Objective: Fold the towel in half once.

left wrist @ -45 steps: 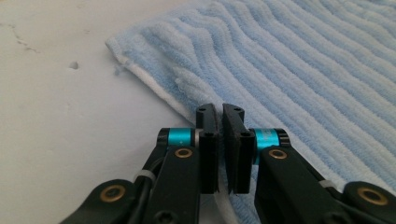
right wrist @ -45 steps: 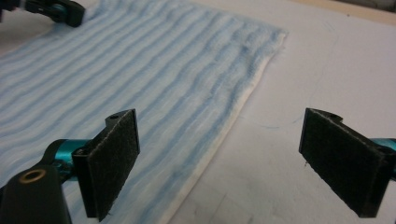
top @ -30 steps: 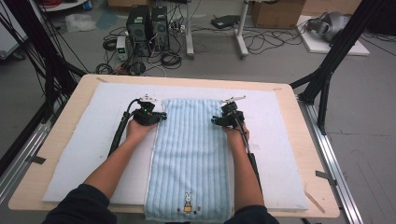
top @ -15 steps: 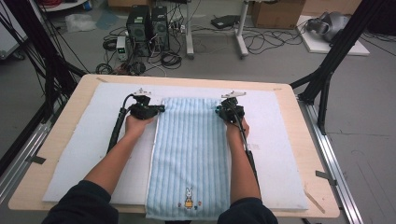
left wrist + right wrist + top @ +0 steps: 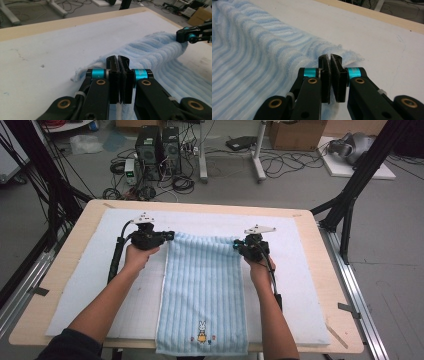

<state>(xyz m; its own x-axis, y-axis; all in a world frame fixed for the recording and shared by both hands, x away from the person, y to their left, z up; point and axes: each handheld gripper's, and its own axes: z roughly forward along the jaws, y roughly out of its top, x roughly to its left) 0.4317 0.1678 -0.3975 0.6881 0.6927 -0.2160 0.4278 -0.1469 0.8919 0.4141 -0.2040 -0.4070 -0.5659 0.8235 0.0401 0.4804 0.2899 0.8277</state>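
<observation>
Looks like a robotics lab or test workshop. Plain wooden table (image 5: pixel 60 285) framed by black metal struts (image 5: pixel 357 185), with computer towers (image 5: pixel 159 147), tangled cables (image 5: pixel 280 165) and cardboard boxes (image 5: pixel 295 132) on grey floor.

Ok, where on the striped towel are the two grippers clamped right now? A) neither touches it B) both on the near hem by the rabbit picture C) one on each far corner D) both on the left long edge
C: the left gripper and right gripper each pinch a far corner of the towel, which bunches between them.
</observation>
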